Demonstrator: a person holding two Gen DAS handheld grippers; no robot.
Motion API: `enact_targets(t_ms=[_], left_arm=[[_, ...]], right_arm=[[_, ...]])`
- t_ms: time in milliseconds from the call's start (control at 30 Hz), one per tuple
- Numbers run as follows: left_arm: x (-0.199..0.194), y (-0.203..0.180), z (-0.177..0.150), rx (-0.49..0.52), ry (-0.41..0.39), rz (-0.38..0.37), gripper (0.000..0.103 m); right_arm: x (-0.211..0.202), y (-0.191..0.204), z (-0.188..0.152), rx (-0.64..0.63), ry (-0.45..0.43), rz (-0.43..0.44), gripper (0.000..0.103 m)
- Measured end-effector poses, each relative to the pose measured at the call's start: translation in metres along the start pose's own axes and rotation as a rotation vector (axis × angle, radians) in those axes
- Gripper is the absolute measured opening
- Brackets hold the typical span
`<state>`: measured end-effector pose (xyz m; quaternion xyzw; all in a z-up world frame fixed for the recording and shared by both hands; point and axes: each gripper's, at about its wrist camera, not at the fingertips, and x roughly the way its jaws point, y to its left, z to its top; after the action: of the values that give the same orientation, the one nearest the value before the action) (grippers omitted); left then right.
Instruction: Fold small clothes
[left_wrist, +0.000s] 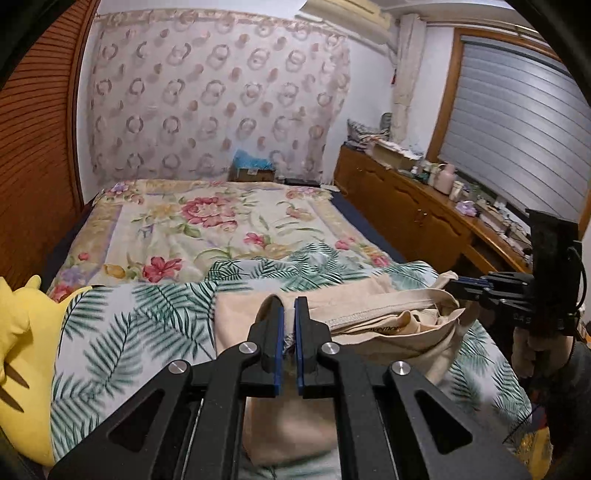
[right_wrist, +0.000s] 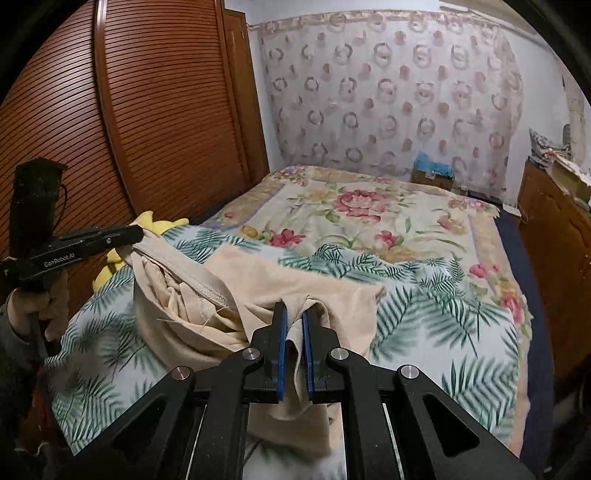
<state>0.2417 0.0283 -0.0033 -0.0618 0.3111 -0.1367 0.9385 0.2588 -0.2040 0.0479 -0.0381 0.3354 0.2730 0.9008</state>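
Two hand-held grippers, left hand-held gripper (left_wrist: 289, 314) and right hand-held gripper (right_wrist: 294, 317), each pinch one beige garment (right_wrist: 236, 284) over the bed's (right_wrist: 369, 229) near edge.

garment (right_wrist: 325, 295): soft matt cloth | wardrobe (right_wrist: 166, 110): ribbed wood | claw (left_wrist: 289, 314): matt plastic

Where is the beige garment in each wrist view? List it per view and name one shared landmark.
Left wrist: beige garment lies low centre, stretched right toward the right gripper.
Right wrist: beige garment sits low centre, stretched left toward the left gripper.
Shared landmark: palm-leaf sheet.
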Motion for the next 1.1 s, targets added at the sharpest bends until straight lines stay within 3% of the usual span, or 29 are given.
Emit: enact_targets(t_ms=[233,300,367,467,567,667,800,1100], left_arm=[[0.054,0.021,0.015,-0.013,0.056,0.032,0.006],[0.072,0.03,0.01,-0.038,0.097,0.03,0.006],[0.08,0.035,0.005,-0.049,0.124,0.025,0.007],[0.08,0.036,0.0,-0.033,0.142,0.026,0.021],[0.07,0.037,-0.002,-0.008,0.135,0.013,0.05],[0.056,0.037,-0.007,0.016,0.137,0.001,0.059],[0.051,0.039,-0.017,0.042,0.17,0.001,0.06],[0.081,0.044,-0.019,0.065,0.24,0.012,0.06]], right_arm=[[0.06,-0.038,0.02,0.037,0.065,0.003,0.008],[0.074,-0.042,0.023,0.047,0.074,-0.004,0.012],[0.082,-0.048,0.028,0.056,0.072,-0.028,0.025],[0.076,-0.045,0.028,0.04,0.055,-0.041,0.043],[0.062,-0.034,0.022,0.005,0.059,-0.048,0.045],[0.055,-0.02,0.015,-0.038,0.092,-0.01,0.045],[0.051,-0.013,0.008,-0.087,0.119,0.01,0.047],[0.069,-0.027,0.012,-0.138,0.195,-0.05,0.048]])
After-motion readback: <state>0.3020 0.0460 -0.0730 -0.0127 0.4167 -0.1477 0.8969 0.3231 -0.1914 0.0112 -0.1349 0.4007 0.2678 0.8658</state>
